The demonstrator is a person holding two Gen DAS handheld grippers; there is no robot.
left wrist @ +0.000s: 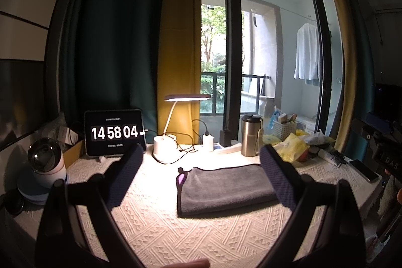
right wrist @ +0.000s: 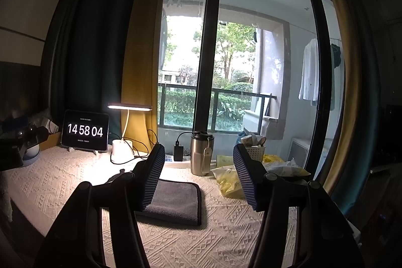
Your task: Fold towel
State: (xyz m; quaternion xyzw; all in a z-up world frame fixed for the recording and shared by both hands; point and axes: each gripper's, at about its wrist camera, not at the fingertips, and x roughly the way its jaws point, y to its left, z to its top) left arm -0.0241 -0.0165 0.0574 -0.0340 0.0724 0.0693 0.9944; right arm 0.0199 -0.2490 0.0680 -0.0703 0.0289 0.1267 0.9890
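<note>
The left gripper [left wrist: 201,172] and right gripper [right wrist: 198,175] both hang above the worktop [left wrist: 155,222] with their 2 fingers spread wide, holding nothing. The grey towel [left wrist: 226,186] lies flat mid-worktop, apparently already folded. Risk, as I judge it: a careless grab could pinch only the top layer and undo the fold, or snag the cloth [right wrist: 62,182] beneath.

Bare tablecloth [left wrist: 155,225] lies before the towel [left wrist: 226,187]; lamp [left wrist: 163,147] and tumbler [left wrist: 250,135] stand behind it.
</note>
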